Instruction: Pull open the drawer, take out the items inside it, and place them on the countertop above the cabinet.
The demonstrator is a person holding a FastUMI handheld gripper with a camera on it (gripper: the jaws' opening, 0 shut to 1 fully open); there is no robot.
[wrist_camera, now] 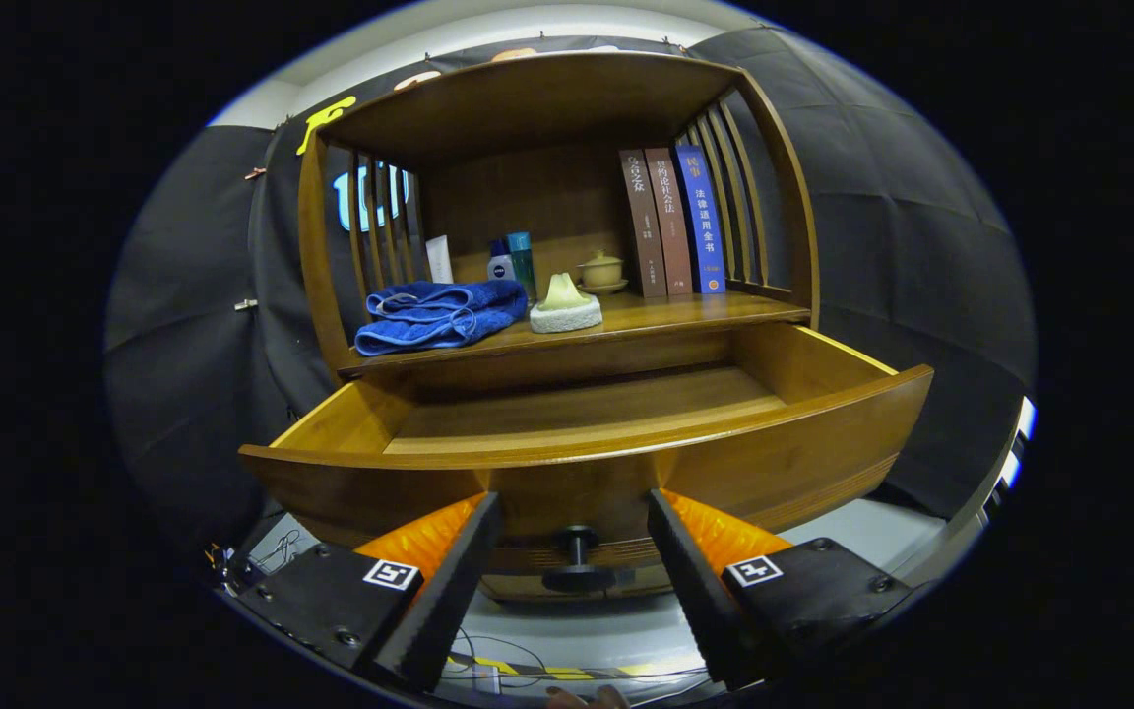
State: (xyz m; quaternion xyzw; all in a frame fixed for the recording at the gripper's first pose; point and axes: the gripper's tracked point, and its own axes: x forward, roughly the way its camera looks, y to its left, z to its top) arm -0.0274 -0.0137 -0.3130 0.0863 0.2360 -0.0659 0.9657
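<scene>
Black cloth walls surround a wooden cabinet [567,197] whose drawer [587,433] stands pulled open, bare inside as far as shows. On the countertop [665,313] lie a blue towel [439,315] and a sponge [565,305]. The gripper [575,576] is spread apart, the drawer knob [577,556] between its fingers, untouched.

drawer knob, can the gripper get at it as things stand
Probably yes: the knob sits between the open gripper's fingers with nothing in the way, on the front of the pulled-out drawer.

Towel [439,315] on countertop [685,310] above drawer [626,453]
</scene>
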